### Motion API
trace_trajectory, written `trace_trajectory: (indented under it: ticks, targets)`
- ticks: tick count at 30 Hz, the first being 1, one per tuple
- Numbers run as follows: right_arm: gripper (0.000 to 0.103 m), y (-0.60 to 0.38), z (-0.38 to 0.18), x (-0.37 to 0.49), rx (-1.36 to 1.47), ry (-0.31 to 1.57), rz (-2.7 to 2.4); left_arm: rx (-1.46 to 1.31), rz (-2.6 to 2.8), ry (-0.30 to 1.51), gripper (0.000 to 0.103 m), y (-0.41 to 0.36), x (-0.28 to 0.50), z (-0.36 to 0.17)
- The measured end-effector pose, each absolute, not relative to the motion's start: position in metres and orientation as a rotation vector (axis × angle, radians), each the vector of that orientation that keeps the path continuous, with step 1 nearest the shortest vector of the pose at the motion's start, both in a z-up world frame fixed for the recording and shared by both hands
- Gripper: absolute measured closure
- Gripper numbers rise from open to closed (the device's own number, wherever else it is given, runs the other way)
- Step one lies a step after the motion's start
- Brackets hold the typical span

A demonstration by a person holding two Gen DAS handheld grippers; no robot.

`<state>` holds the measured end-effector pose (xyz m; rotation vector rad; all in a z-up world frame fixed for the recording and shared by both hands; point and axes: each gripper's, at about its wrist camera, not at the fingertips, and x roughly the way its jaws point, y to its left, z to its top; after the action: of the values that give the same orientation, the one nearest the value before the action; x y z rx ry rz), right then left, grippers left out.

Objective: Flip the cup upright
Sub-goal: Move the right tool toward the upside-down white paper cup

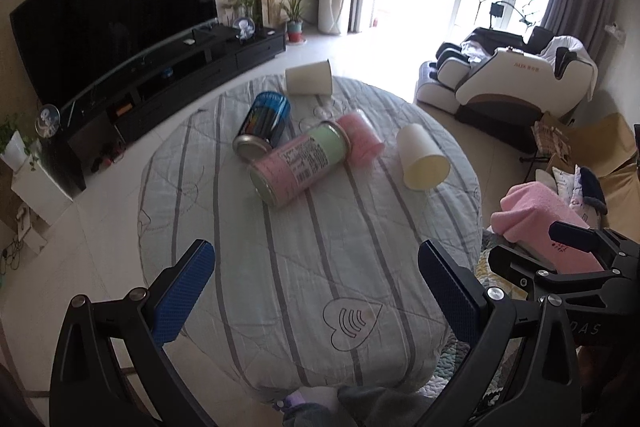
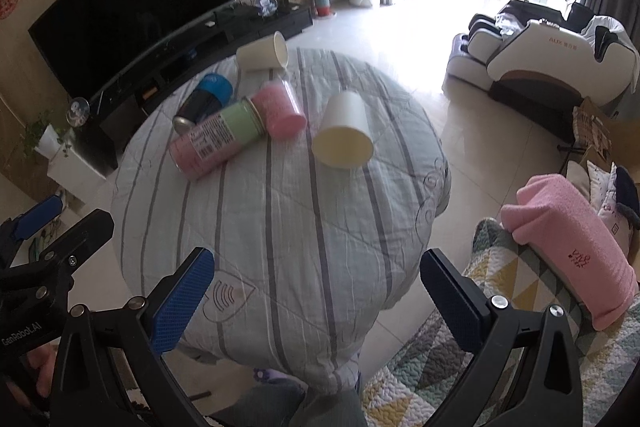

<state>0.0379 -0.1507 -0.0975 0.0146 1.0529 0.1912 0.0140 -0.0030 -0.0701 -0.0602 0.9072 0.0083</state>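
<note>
A white paper cup (image 1: 422, 157) (image 2: 346, 127) lies on its side on the round striped table (image 1: 320, 267) (image 2: 280, 227), mouth toward me. A second white cup (image 1: 309, 79) (image 2: 262, 53) lies on its side at the far edge. A pink cup (image 1: 360, 137) (image 2: 280, 109) lies between them. My left gripper (image 1: 316, 279) is open and empty above the near part of the table. My right gripper (image 2: 318, 283) is open and empty over the table's near right edge; it also shows in the left wrist view (image 1: 560, 267).
A pink-and-green can (image 1: 298, 163) (image 2: 218, 141) and a blue can (image 1: 264, 125) (image 2: 204, 101) lie on the table. A pink towel (image 2: 568, 247) on a quilted seat is at right. A TV stand (image 1: 168, 79) and massage chair (image 2: 540, 55) stand beyond.
</note>
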Motion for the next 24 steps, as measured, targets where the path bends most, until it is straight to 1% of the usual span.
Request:
trace_trajectory:
  ticks: [16, 24]
  targets:
    - [0.000, -0.155, -0.097, 0.052, 0.021, 1.056, 0.196, -0.059, 0.024, 0.925, 0.001, -0.009, 0.028, -0.069]
    - [0.000, -0.164, -0.098, 0.082, 0.010, 1.053, 0.256, -0.087, 0.114, 0.930, 0.001, -0.016, 0.039, -0.068]
